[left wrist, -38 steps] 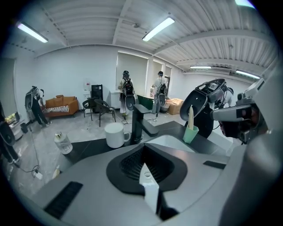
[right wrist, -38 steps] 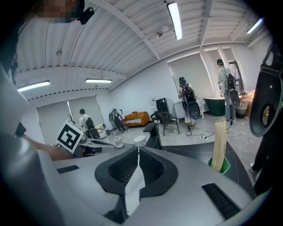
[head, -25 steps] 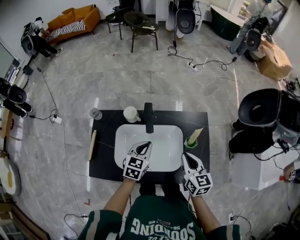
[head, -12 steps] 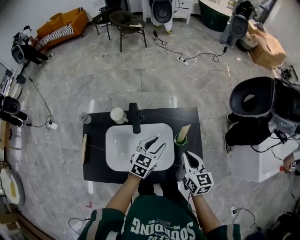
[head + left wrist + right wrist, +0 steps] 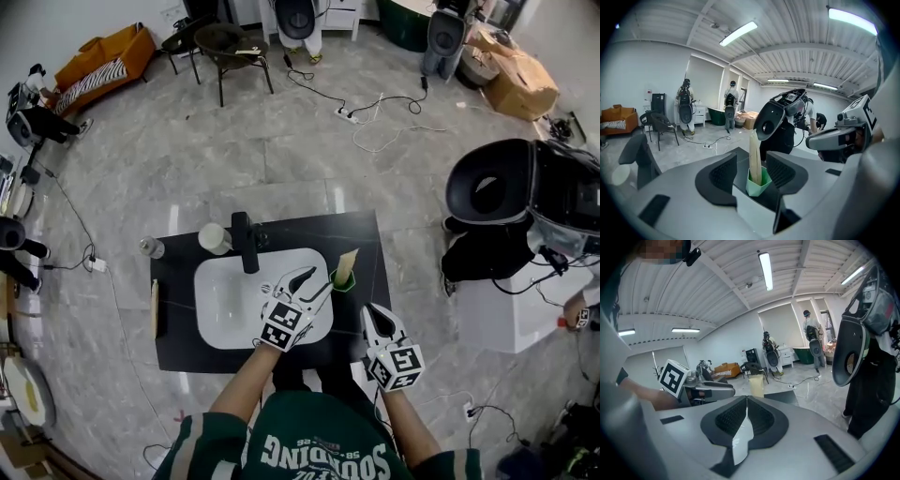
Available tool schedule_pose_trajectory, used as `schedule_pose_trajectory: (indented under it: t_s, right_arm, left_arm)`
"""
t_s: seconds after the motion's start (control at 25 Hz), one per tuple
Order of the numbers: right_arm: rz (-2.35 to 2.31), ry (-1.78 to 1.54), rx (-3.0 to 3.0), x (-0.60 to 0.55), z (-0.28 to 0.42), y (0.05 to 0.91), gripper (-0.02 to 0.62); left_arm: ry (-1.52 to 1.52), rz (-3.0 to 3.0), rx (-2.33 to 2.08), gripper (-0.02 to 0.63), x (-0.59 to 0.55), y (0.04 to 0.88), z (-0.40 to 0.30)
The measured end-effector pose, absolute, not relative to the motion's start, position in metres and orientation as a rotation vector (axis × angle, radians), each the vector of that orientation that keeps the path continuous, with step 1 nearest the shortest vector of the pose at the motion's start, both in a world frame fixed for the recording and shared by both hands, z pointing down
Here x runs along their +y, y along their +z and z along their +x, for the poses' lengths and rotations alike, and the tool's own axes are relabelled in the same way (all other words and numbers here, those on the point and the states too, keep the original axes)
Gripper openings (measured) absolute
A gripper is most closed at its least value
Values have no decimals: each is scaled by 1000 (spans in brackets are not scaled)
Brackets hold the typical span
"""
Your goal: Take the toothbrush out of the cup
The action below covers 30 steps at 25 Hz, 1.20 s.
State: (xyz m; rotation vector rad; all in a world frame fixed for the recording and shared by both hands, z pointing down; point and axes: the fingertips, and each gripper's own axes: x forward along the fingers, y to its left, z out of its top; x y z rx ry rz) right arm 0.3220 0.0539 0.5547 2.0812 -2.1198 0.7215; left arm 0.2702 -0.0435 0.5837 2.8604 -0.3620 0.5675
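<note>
Beyond L claw's just-opened jaws: cup w/ toothbrush.

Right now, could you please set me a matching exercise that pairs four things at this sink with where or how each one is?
Things
1. green cup
2. white cup
3. left gripper
4. right gripper

Place or state
A. fingers together
B. beside the faucet, at the far left corner of the sink
C. fingers apart
D. at the sink's right edge, with the toothbrush standing in it

Pairs: 1-D, 2-B, 3-C, 4-A.

Note: the left gripper's fingers have just been opening. The green cup shows in the gap between them, untouched.
</note>
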Motion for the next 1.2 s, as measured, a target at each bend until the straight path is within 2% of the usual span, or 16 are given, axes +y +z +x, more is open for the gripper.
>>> schedule_pose_trajectory:
  t_s: [0.84, 1.04, 1.2]
  right_arm:
    - [2121, 770, -2044, 68, 360, 570, 41]
    - [2132, 774, -2032, 69, 366, 573, 41]
    - [2134, 775, -2027, 70, 367, 574, 41]
  left_arm:
    - [665, 2737, -268, 187, -44, 644, 331]
    - [667, 2725, -267, 118, -41, 652, 332]
    - [650, 2732, -248, 90, -38, 648, 331]
